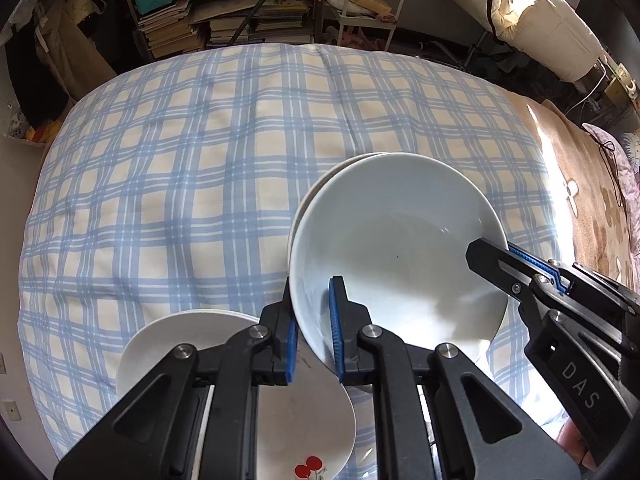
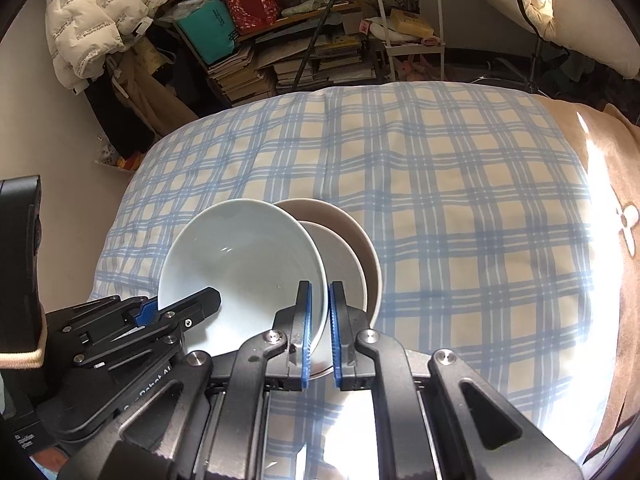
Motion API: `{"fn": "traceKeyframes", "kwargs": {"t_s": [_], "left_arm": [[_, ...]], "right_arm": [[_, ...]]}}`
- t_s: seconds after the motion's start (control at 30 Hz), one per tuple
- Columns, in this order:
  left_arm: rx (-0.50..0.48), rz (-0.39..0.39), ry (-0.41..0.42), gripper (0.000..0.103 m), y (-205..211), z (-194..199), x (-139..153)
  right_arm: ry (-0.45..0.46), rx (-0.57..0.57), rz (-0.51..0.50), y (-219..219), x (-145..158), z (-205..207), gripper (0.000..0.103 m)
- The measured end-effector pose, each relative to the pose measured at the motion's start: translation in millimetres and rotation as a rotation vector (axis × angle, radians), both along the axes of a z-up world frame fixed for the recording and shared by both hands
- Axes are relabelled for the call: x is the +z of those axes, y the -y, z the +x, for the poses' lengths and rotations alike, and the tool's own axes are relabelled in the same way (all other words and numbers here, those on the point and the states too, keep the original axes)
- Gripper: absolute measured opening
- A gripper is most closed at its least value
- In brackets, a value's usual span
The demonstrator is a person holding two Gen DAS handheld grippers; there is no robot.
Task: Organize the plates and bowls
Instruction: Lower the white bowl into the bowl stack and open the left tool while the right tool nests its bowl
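A pale blue-white bowl [image 1: 396,240] is being seen against a cloth [image 1: 180,160] checked in cream and light blue. Beige-brown bowls [image 2: 360,240] are being shown beside it. A white plate [image 1: 304,432] is being marked by a red cherry print. Blue pads on black fingers are being displayed by the left gripper [image 1: 314,336] and the right gripper [image 2: 319,332].

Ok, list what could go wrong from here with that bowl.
1. Both the left gripper and right gripper pinch only the thin rim of the pale blue bowl; it could slip or twist.
2. It hangs tilted over the beige bowl; setting it down off-centre could chip it.
3. The checked bedding looks soft, so stacks may tip.
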State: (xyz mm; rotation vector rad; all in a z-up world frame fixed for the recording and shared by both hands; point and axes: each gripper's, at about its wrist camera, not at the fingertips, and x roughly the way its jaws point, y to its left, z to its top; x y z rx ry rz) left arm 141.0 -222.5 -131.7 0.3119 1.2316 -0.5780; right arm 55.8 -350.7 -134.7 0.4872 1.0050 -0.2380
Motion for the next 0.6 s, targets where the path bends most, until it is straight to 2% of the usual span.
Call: {"fn": "traceKeyframes", "kwargs": {"t_s": [0.6], "left_arm": [[-0.014, 0.004, -0.003, 0.016, 6.4, 2.5, -9.1]], "right_arm": [[-0.006, -0.025, -0.018, 4.1, -7.1, 2.2, 0.009]]}}
